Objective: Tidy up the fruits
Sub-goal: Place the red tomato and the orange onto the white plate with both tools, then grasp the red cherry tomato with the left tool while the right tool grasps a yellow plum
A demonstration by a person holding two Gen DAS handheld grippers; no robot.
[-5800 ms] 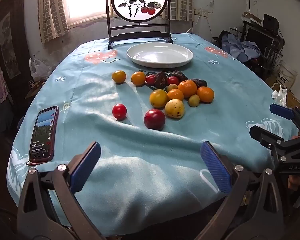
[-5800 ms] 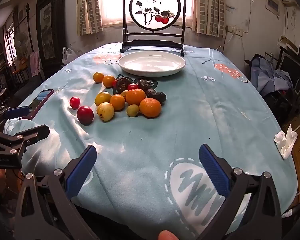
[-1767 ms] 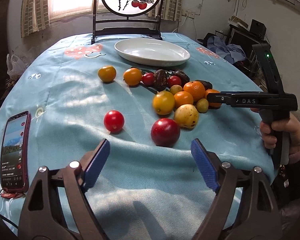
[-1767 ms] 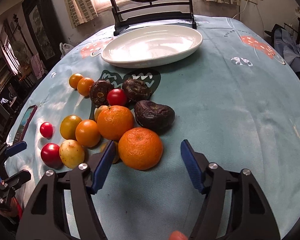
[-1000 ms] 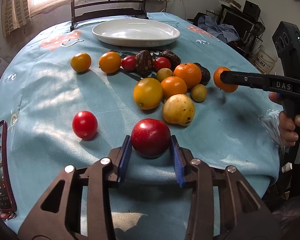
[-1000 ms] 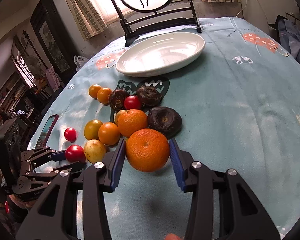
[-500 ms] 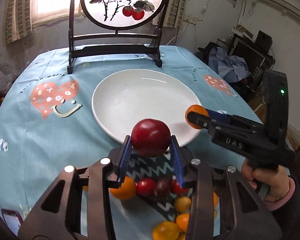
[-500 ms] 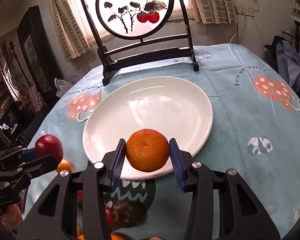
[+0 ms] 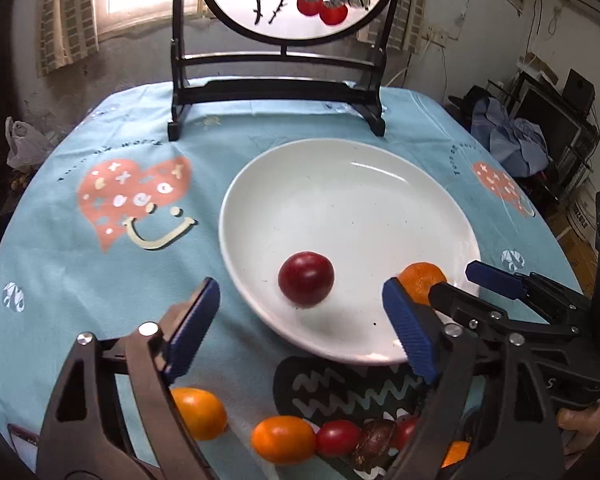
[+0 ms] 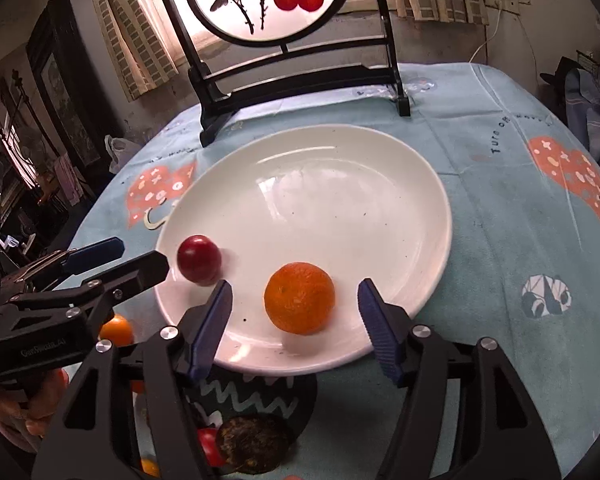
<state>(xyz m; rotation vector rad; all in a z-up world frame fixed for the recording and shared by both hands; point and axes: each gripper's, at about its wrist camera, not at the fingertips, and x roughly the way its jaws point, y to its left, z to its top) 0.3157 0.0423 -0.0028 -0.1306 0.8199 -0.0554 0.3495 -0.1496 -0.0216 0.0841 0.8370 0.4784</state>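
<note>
Opening over the white plate (image 9: 380,184), left gripper (image 9: 306,320) and right gripper (image 10: 296,320) spread their jaws clear of the red fruit (image 9: 306,278) and the orange (image 10: 299,298).

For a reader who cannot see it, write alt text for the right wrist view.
An orange and a dark red fruit lie on a white plate, on a blue tablecloth. The right gripper is opening around the orange without touching it; the left gripper reaches in beside the red fruit.
</note>
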